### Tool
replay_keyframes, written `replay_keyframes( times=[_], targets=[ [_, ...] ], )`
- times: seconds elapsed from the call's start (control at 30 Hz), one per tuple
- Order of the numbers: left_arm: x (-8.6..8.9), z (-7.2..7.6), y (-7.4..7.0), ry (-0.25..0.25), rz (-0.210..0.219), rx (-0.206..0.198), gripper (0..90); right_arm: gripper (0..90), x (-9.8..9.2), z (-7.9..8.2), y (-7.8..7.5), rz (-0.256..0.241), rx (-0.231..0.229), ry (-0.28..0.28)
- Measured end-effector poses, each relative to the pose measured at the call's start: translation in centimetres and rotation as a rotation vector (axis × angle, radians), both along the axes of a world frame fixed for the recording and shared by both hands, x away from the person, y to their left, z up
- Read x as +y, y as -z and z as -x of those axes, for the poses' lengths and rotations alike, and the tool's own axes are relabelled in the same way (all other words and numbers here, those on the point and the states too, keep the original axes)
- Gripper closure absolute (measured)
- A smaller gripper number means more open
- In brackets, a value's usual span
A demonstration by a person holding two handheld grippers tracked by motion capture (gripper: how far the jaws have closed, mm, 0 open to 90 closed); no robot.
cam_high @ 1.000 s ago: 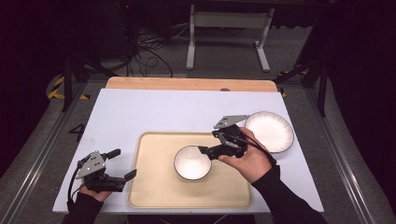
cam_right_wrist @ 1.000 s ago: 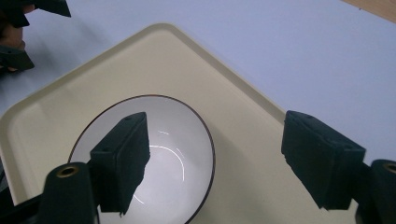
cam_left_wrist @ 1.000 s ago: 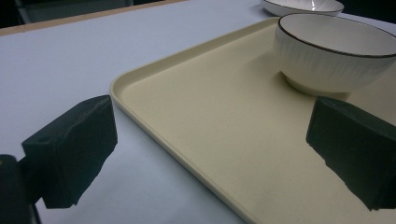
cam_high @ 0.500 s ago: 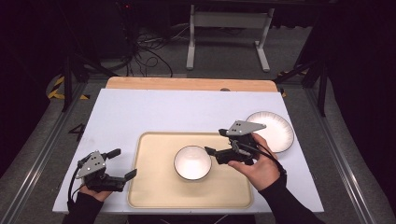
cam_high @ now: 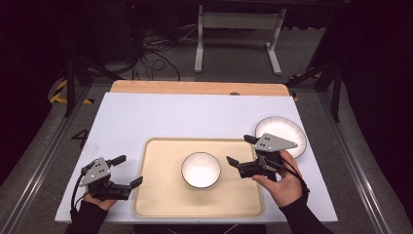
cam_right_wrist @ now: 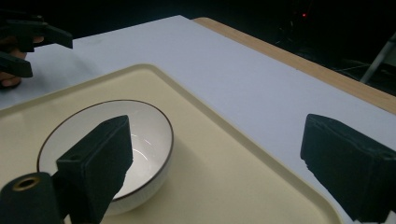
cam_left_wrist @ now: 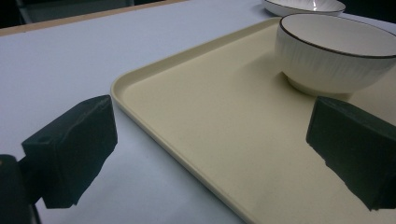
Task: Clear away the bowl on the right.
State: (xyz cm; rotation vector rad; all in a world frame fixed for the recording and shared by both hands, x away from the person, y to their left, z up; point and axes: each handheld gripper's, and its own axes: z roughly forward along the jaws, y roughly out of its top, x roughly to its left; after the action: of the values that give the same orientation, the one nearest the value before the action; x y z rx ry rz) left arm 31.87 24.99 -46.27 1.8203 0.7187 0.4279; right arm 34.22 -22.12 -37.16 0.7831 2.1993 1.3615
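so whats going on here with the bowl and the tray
A person holds a gripper in each hand at a white table. A white bowl sits upright in the middle of a beige tray, and nothing grips it. The right gripper is open, beside the bowl on its right and apart from it. The left gripper is also open, straddling the tray's left rim without closing on it. A white plate lies on the table beyond the tray's right edge, partly behind the right gripper.

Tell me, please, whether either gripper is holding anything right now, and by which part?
Nothing is held: the left gripper and right gripper are both open and empty, apart from the bowl.
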Motion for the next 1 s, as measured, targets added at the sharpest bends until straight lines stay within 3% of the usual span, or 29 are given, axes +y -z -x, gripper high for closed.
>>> replay_keyframes(
  times=[0.3, 0.5, 0.9, 1.0],
  targets=[
    [0.0, 0.0, 0.0, -0.003, -0.001, 0.002, 2.6, 6.9, -3.5, 1.1, 0.9, -0.036, -0.068, 0.111],
    [0.0, 0.0, 0.0, -0.003, 0.0, 0.002, 2.6, 6.9, -4.8, 1.7, 1.1, -0.041, -0.109, 0.144],
    [0.0, 0.0, 0.0, 0.0, 0.001, 0.0, 2.6, 6.6, -7.0, 2.8, 3.4, -0.057, -0.126, 0.206],
    [0.0, 0.0, 0.0, 0.002, 0.0, -0.002, 2.6, 5.7, -7.6, 3.2, 4.6, -0.067, -0.133, 0.25]
  ],
)
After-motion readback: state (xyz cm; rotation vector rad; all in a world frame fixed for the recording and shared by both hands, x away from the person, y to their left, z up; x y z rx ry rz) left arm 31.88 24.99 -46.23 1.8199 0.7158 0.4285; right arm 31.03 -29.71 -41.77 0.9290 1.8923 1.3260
